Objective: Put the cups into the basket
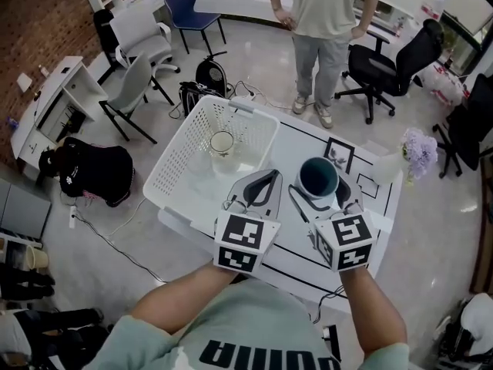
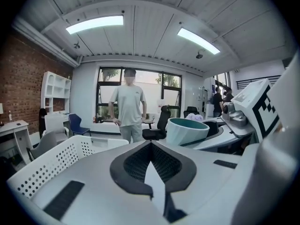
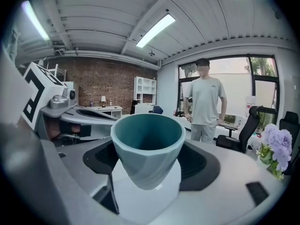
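Clamping the tapered wall of the likely light, rigid, slick teal cup (image 1: 318,176) at the basket's (image 1: 179,160) 3 o'clock, the right gripper (image 1: 320,188) holds firm while the left gripper (image 1: 268,177) has its fingers closed on nothing.

White table (image 1: 308,143), marked with black lines, carries a small black picture frame (image 1: 339,154) on its far right part, with purple flowers (image 1: 420,151) at the edge just beyond it. A person (image 1: 320,21) in a pale T-shirt and grey trousers stands on the glossy floor past the table's far side. A black office chair (image 1: 389,64) stands to that person's right. A blue chair (image 1: 189,10) and two grey chairs (image 1: 135,91) stand far left, near a white desk (image 1: 54,99) against a brick wall (image 1: 38,14). A black bag (image 1: 96,172) lies on the floor left of the table, with cables (image 1: 115,233) beside it. Two ceiling light strips (image 2: 93,23) are lit.
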{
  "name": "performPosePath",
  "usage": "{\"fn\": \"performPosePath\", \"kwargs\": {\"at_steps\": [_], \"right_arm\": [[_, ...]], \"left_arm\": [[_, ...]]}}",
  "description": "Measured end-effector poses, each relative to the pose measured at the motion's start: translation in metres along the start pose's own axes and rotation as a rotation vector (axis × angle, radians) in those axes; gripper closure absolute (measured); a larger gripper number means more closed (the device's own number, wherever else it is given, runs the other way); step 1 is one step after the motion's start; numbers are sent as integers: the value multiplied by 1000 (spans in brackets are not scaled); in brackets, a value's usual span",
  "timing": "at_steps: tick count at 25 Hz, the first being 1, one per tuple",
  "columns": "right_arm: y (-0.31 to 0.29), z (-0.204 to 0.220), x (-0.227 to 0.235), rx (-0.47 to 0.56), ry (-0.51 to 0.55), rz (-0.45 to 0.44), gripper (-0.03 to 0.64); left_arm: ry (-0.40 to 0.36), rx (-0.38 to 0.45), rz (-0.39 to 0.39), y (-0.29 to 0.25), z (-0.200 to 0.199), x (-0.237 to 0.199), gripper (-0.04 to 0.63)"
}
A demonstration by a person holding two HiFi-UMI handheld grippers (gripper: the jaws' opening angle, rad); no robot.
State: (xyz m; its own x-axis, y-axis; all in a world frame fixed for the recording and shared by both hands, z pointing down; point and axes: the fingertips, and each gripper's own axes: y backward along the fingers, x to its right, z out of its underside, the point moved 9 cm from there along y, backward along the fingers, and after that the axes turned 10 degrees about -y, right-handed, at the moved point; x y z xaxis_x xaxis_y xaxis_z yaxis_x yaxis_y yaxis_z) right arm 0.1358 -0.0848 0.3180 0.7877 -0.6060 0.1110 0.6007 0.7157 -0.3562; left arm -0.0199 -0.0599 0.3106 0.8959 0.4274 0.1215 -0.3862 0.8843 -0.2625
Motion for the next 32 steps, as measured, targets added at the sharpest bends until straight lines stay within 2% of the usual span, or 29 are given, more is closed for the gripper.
{"fn": "performPosePath", "kwargs": {"at_steps": [11, 19, 26, 32], "right_arm": [[-26, -37, -55, 25, 47, -163, 230], [-59, -51, -87, 18, 48, -228, 230], [-92, -57, -123, -9, -1, -211, 230], [-121, -54, -153, -19, -39, -103, 230]], "left_arm": [[-4, 7, -131, 39, -8, -60, 592], [15, -11, -210, 58, 2, -101, 592], [25, -6, -247, 72, 7, -145, 592], [18, -2, -251, 78, 8, -192, 592]]}}
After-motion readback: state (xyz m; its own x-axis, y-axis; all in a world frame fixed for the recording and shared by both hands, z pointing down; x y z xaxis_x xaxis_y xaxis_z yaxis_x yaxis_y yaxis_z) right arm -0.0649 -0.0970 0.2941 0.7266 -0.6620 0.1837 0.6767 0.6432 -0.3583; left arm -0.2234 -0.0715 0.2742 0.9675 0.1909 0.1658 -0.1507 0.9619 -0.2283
